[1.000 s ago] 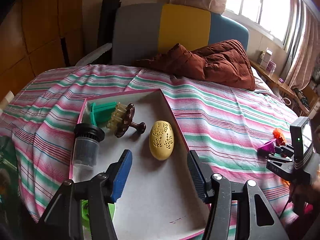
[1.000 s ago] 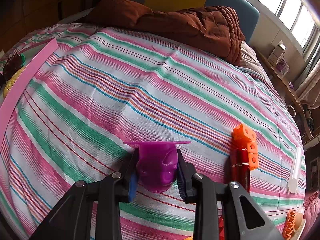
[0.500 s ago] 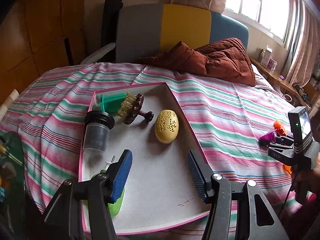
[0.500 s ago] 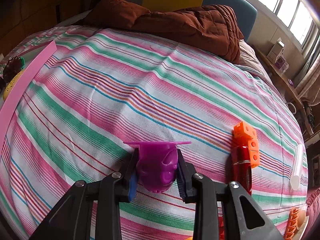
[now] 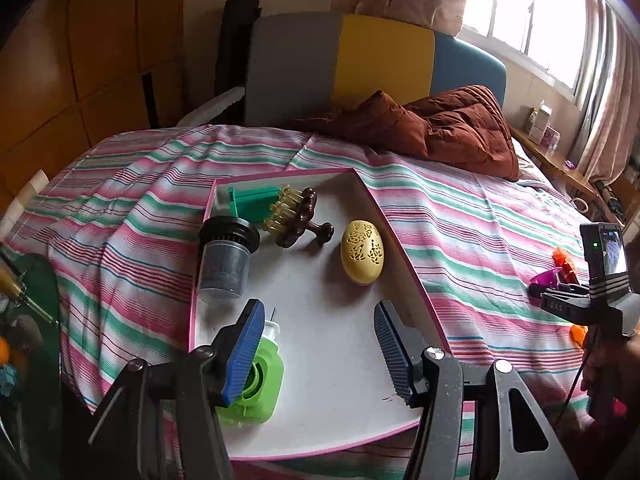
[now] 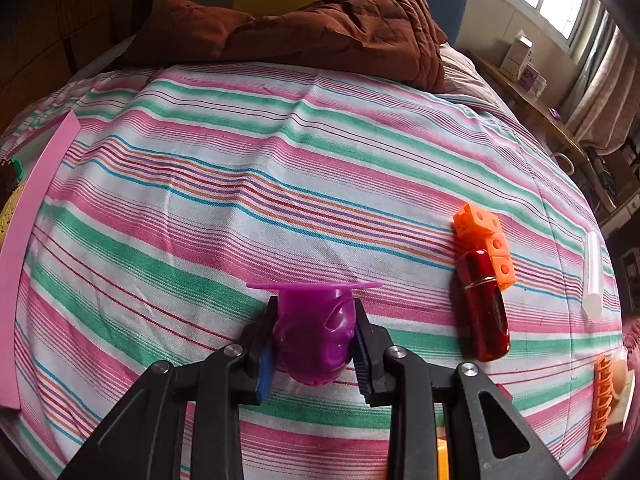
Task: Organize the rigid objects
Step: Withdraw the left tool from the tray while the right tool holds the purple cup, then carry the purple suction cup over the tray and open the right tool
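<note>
While the right gripper clamps one purple toy upright above the striped bed, flat brim on top, the left gripper hangs open over one tray holding five objects.

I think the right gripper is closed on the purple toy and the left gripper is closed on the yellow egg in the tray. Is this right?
Not quite. The right gripper is indeed closed on the purple toy, but the left gripper holds nothing. In the left wrist view it is open above the tray, and the yellow egg lies in the tray beyond its fingertips, untouched.
</note>
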`<state>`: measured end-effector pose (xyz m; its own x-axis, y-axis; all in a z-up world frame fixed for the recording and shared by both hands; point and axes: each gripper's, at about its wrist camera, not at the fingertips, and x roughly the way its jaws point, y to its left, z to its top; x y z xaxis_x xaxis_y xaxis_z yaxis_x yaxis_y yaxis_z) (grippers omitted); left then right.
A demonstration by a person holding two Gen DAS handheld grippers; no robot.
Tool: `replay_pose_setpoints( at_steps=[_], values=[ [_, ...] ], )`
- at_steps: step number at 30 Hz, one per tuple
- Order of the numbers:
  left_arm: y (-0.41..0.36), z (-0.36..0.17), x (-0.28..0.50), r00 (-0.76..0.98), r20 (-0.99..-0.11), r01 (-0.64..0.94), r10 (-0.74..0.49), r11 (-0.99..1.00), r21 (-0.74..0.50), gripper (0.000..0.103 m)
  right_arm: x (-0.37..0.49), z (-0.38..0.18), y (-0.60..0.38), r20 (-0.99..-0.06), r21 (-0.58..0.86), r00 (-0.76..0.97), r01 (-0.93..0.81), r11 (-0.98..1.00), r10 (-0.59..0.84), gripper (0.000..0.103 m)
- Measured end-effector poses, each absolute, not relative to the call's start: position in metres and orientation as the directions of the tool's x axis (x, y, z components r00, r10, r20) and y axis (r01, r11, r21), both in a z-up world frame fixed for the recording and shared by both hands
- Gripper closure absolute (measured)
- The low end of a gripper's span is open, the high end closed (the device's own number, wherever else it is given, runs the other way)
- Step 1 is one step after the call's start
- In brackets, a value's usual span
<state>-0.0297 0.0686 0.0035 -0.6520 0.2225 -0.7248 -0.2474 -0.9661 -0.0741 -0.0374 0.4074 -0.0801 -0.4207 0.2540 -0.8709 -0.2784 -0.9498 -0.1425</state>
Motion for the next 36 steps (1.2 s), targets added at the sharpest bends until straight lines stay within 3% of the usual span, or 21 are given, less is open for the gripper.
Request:
replay_pose_setpoints(
  at_steps=[10,22,29,36],
  values=[
    [0.055,0.004,-0.025,-0.657,-0.721,-0.23,0.222,-0.969,-0.089,0.045,-0.021,-0.075,0.383,-0.875,-0.089,-0.428,-0.316,-0.945,0.225,0.072],
    [0.04,0.001,-0.018,-0.657,-0.722,-0.217,0.216,-0.972,-0.094,0.045,-0.01,-0.07,0.356,-0.88,0.054,-0.467,-0.286,-0.957,0.09,0.072],
    [0.029,0.002,-0.017,-0.669,-0.713,-0.199,0.21,-0.975,-0.101,0.045,-0.011,-0.041,0.318,-0.825,0.117,-0.565,-0.185,-0.976,0.008,0.072],
    [0.001,0.007,-0.025,-0.7,-0.695,-0.119,0.161,-0.987,-0.108,0.045,-0.024,-0.007,0.253,-0.759,0.169,-0.634,0.022,-0.985,-0.145,0.072]
  ],
)
